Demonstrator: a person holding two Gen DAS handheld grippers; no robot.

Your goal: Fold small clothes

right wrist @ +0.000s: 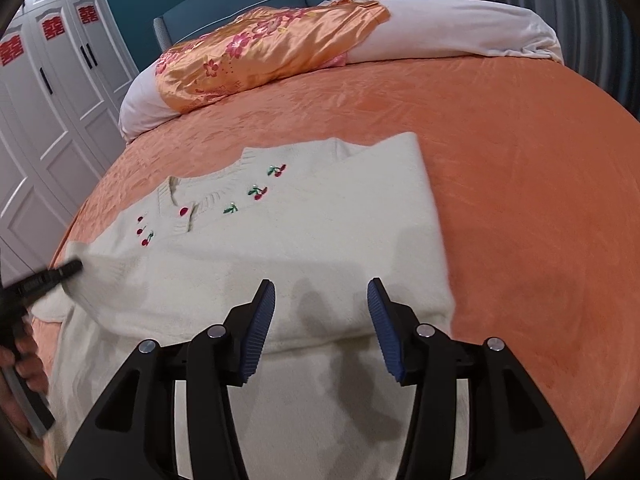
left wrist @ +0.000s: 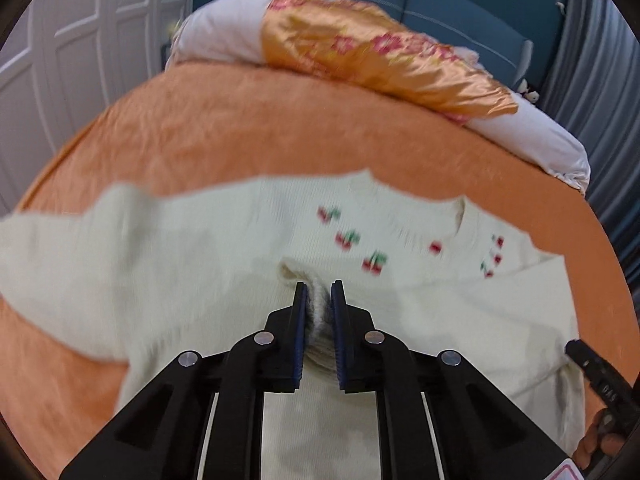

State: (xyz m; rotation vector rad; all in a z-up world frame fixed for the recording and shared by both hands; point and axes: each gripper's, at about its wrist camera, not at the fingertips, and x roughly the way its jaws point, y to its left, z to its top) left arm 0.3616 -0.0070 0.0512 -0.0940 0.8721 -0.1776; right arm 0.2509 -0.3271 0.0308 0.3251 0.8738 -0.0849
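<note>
Currently your left gripper (left wrist: 319, 294) has its fingers clenched on a bunched fold of the cream cherry sweater (right wrist: 280, 240), which lies on the orange bed (right wrist: 520, 200). Your right gripper (right wrist: 321, 296) hovers released over its near hem. Motion blur smears the left view.

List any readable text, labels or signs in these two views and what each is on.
"囍" in red paper cut-outs, on the upper panels of the white panelled wardrobe doors; three show, the leftmost partly cut off.
Embossed white characters on the black body of the right hand-held gripper, at the edge of the left wrist view: too small and blurred to read.
The cream knitted sweater with red cherry embroidery carries no text, only the cherry motifs.
</note>
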